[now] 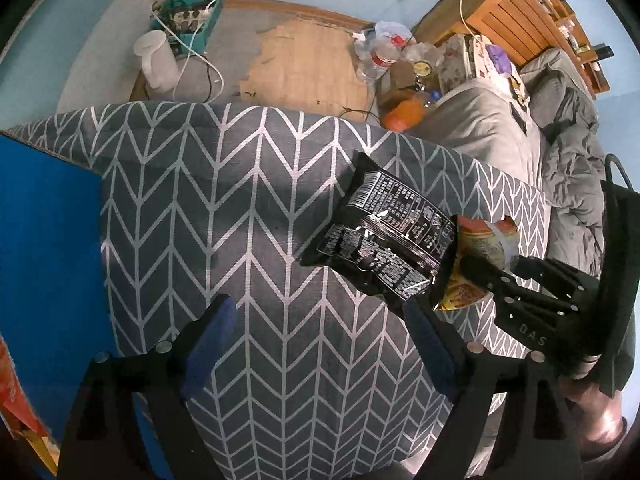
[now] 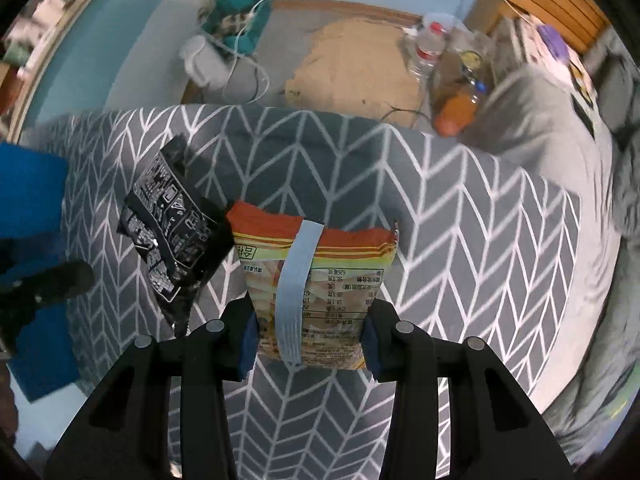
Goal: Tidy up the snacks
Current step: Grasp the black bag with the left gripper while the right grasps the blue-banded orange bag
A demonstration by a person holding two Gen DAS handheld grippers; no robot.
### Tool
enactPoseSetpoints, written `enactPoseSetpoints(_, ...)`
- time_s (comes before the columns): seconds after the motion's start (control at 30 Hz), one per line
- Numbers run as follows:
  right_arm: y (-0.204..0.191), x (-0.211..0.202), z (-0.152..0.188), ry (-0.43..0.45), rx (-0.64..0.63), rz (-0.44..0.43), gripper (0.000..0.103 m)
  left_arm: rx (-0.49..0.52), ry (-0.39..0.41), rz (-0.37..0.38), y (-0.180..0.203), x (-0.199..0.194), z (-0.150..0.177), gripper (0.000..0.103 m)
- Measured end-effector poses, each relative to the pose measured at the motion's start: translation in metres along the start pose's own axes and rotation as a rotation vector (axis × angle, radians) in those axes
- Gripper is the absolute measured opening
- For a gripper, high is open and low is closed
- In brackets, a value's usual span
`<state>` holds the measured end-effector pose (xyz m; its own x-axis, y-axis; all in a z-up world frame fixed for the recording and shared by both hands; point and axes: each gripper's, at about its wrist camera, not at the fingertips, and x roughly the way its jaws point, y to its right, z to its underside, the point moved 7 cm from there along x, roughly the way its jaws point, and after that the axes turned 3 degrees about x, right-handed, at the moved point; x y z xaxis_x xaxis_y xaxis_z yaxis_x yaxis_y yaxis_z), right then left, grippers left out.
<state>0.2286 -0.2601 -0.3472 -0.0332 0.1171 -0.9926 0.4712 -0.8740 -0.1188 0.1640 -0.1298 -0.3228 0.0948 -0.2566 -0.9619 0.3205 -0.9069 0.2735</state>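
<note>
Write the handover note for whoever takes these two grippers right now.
Right gripper: shut on the orange snack bag, which has a pale blue clip across it.
Left gripper: open, empty, over the chevron cloth.
Black snack bag: loose on the cloth, beside the orange one.
Blue box: at the cloth's left edge.
Done: orange bag gripped.
Left: stow it, then the black bag.

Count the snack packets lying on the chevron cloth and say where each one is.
2. The black packet lies on the chevron cloth; the orange-topped packet is right beside it, clamped in the right gripper. Others may lie out of view.
</note>
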Motion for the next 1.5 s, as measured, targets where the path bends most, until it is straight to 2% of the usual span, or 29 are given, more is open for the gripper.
enactPoseSetpoints(0.17, -0.026, 0.003, 0.003, -0.041, -0.097, -0.014, 0.041, -0.02, 0.005, 0.014, -0.004, -0.002, 0.0, 0.088)
enactPoseSetpoints(0.4, -0.05, 0.0, 0.035, -0.081, -0.152, -0.073, 0.041, -0.054, 0.004, 0.018, -0.012, -0.004, 0.0, 0.088)
enactPoseSetpoints(0.53, -0.045, -0.004, 0.048, -0.072, -0.085, -0.077, 0.041, -0.073, 0.0, 0.032, -0.009, -0.002, -0.004, 0.088)
enactPoseSetpoints(0.7, -0.02, -0.011, 0.053, -0.051, 0.026, -0.098, 0.041, -0.089, 0.002, 0.032, 0.001, 0.005, -0.013, 0.089)
enactPoseSetpoints(1.0, 0.004, -0.015, 0.059, -0.034, 0.127, -0.112, 0.041, -0.125, 0.007, -0.03, 0.012, 0.028, -0.024, 0.09)
enactPoseSetpoints(1.17, 0.01, -0.016, 0.062, -0.031, 0.152, -0.113, 0.041, -0.128, -0.06, -0.064, 0.014, 0.052, -0.024, 0.09)
enactPoseSetpoints(1.23, 0.011, -0.018, 0.063, -0.029, 0.161, -0.115, 0.041, -0.115, -0.062, -0.072, 0.016, 0.054, -0.024, 0.09)
enactPoseSetpoints(1.3, 0.011, -0.02, 0.063, -0.025, 0.171, -0.119, 0.041, -0.069, -0.061, -0.09, 0.021, 0.055, -0.025, 0.089)
enactPoseSetpoints(1.43, 0.01, -0.024, 0.064, -0.017, 0.182, -0.123, 0.041, 0.003, -0.05, -0.111, 0.028, 0.052, -0.026, 0.068)
enactPoseSetpoints(1.5, 0.008, -0.025, 0.064, -0.013, 0.187, -0.125, 0.041, 0.023, -0.049, -0.104, 0.028, 0.049, -0.026, 0.065)
